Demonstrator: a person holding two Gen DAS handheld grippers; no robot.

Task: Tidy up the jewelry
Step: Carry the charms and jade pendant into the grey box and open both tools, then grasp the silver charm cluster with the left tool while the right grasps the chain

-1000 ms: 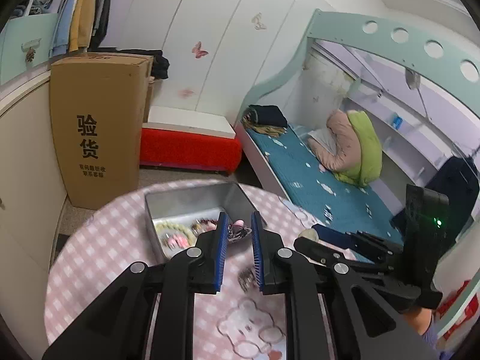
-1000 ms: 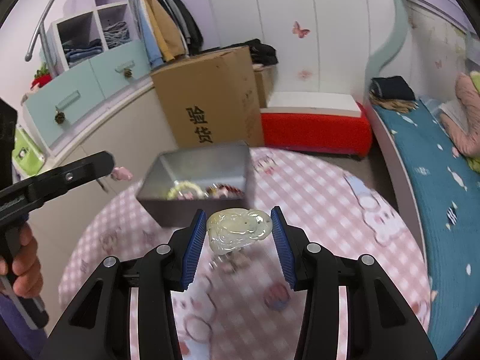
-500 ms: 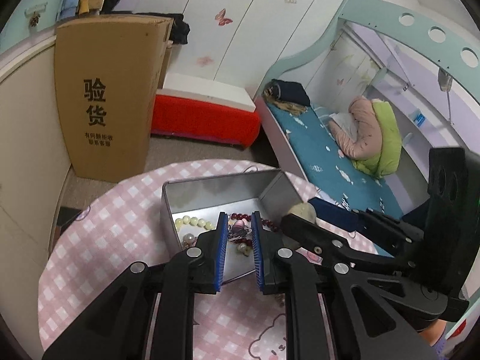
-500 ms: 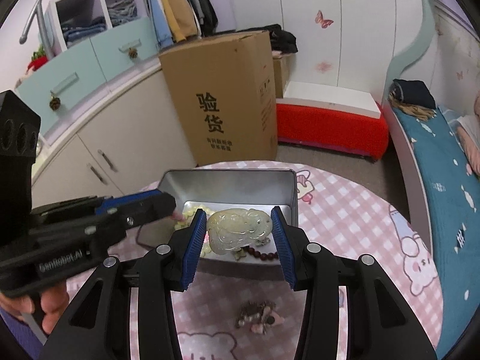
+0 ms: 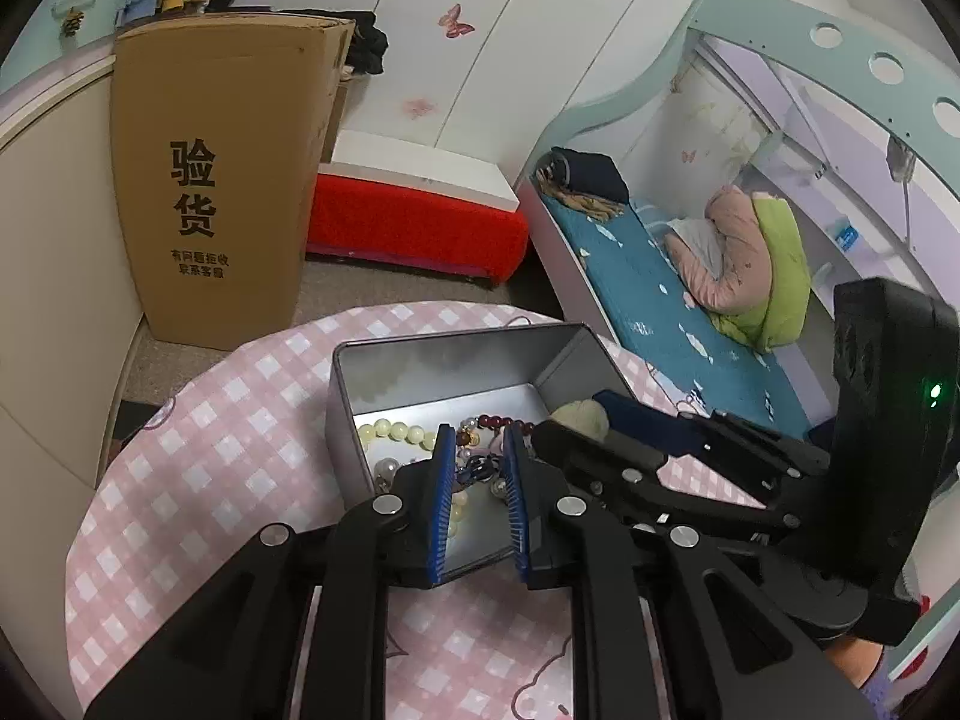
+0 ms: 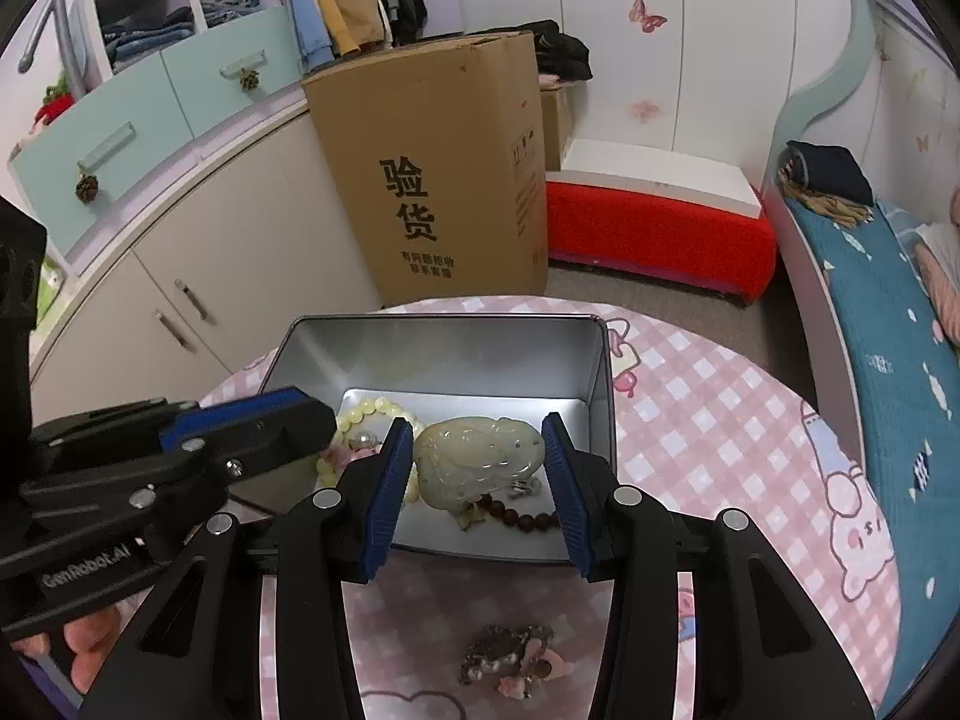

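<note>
An open silver tin (image 5: 456,360) (image 6: 444,354) stands on the pink checked table and holds a pale bead bracelet (image 5: 396,433) (image 6: 366,408) and a dark red bead string (image 6: 522,516). My right gripper (image 6: 479,450) is shut on a pale jade pendant (image 6: 477,462) and holds it over the tin. The pendant also shows in the left wrist view (image 5: 581,415). My left gripper (image 5: 477,468) is over the tin's near side, shut on a small pink and dark jewelry piece (image 5: 477,468).
A small heap of jewelry (image 6: 510,657) lies on the table (image 6: 720,420) in front of the tin. A tall cardboard box (image 5: 222,180) stands on the floor behind the table. A red bench (image 5: 414,228) and a bed (image 5: 660,300) lie beyond.
Both grippers have moved forward from the table's near part to over the tin, each carrying its piece. The left gripper has come lower into the tin.
</note>
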